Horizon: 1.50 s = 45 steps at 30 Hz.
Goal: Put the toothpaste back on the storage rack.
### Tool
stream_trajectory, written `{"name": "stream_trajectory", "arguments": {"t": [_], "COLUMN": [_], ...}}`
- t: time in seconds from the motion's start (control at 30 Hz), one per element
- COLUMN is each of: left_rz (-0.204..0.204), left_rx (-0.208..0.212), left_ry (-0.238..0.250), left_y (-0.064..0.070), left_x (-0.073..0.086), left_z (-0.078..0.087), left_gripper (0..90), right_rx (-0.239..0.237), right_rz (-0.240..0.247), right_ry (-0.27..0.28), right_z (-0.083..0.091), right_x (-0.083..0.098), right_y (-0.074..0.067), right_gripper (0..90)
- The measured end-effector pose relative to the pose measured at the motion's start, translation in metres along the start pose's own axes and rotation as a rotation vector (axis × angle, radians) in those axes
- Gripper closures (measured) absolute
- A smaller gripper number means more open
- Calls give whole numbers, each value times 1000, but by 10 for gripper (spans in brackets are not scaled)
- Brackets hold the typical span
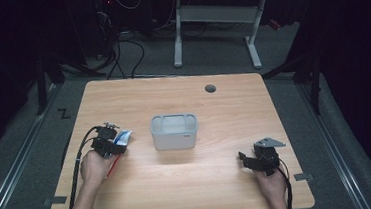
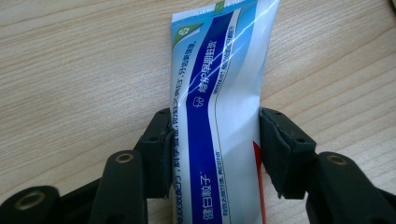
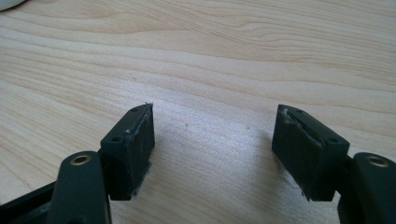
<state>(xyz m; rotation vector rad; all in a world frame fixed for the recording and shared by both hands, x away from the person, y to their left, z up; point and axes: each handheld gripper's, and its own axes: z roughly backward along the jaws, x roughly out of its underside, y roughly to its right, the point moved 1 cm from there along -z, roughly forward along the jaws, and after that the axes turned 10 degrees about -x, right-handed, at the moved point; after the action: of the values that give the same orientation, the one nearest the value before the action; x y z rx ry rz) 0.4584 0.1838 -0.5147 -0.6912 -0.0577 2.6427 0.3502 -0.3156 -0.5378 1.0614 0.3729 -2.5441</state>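
- We see the left gripper point(image 1: 110, 140) at the left of the high view, just left of centre height, with a blue-and-white toothpaste tube point(image 1: 123, 137) between its fingers.
- In the left gripper view the tube point(image 2: 219, 112) runs up the middle of the frame. Both black fingers point(image 2: 161, 154) press against its long edges, so we read the fingers as closed on the tube across its width. The tube looks flat and soft; a grip on the edges keeps the printed face up and should stop it folding.
- A red sliver shows beside the tube at lower right of that view, and a thin red item point(image 1: 113, 166) lies under the left hand in the high view. We cannot tell what it is.
- A translucent white bin point(image 1: 174, 131) stands at the centre of the worktop point(image 1: 219, 182), just right of the tube and apart from it. We judge it the likely destination, which would explain the tube pointing toward it.
- The right gripper point(image 1: 256, 159) rests at lower right of the high view, well apart from bin and tube.
- In the right gripper view its fingers point(image 3: 133, 149) stand wide apart over bare wood point(image 3: 210, 70), holding nothing; we judge it parked clear of the left arm's path.
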Motion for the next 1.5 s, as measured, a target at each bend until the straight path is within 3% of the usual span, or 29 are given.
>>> {"name": "stream_trajectory", "arguments": {"t": [0.27,0.47,0.7,1.03,1.23,1.37,1.5], "left_rz": [-14,10,13,18,49,36,31], "left_rx": [30,69,79,100,136,111,128], "left_ry": [5,1,8,66,101,113,152], "left_y": [1,-4,-5,-8,-12,-12,-13], "left_x": [0,1,2,3,4,4,2], "left_z": [2,5,9,26,38,48,61], "left_gripper": [595,664,692,710,714,715,715], "right_rx": [0,0,0,0,-1,-1,-1], "right_rz": [-2,-3,-5,-5,-5,-2,0], "right_ry": [-1,1,1,1,1,-1,0], "right_z": [0,0,0,0,0,0,0], "right_x": [0,0,0,0,0,0,0], "right_y": [0,0,0,0,0,0,0], "right_gripper": [299,299,299,299,298,298,298]}}
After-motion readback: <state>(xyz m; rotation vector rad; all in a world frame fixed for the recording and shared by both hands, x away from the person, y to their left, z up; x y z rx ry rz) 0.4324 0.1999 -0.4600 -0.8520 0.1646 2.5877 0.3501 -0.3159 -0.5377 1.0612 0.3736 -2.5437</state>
